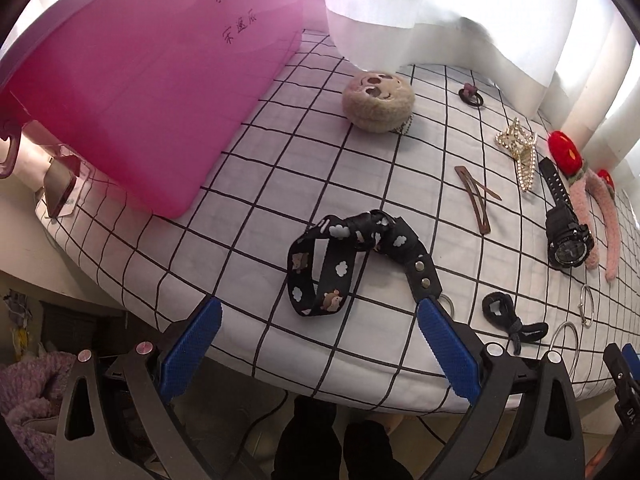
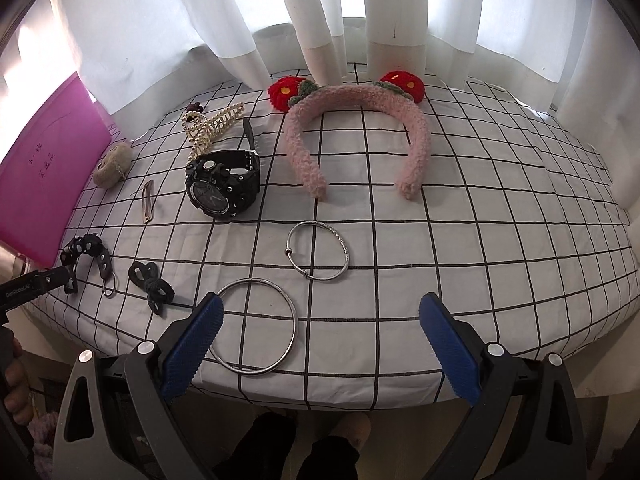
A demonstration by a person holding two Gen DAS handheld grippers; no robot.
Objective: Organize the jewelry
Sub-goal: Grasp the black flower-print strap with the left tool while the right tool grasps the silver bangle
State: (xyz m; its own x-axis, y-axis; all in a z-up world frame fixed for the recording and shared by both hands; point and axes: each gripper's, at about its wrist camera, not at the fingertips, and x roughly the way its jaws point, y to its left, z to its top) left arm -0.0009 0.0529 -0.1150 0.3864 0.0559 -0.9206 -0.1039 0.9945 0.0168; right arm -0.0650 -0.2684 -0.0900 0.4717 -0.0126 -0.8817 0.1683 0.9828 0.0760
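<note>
Basically nothing sorted yet, as far as I can judge: every piece lies loose on the checked cloth (image 2: 480, 240). Pink box (image 1: 132, 92) stands at the left, lid up, inside hidden. Strap (image 1: 344, 256), black hair tie (image 1: 508, 316), watch (image 2: 224, 184), pearl clip (image 2: 208, 128), flat clip (image 2: 148, 202), headband (image 2: 356, 128), two bangles (image 2: 318, 250) (image 2: 256, 328) and plush ball (image 1: 378, 100) all wait.

Left gripper (image 1: 320, 344): jaws wide apart, empty, at the near edge with the strap just ahead between them; right pad next to the strap's ring, contact unclear. Right gripper (image 2: 320, 344): also spread wide, holding nothing, big bangle beside its left pad.
</note>
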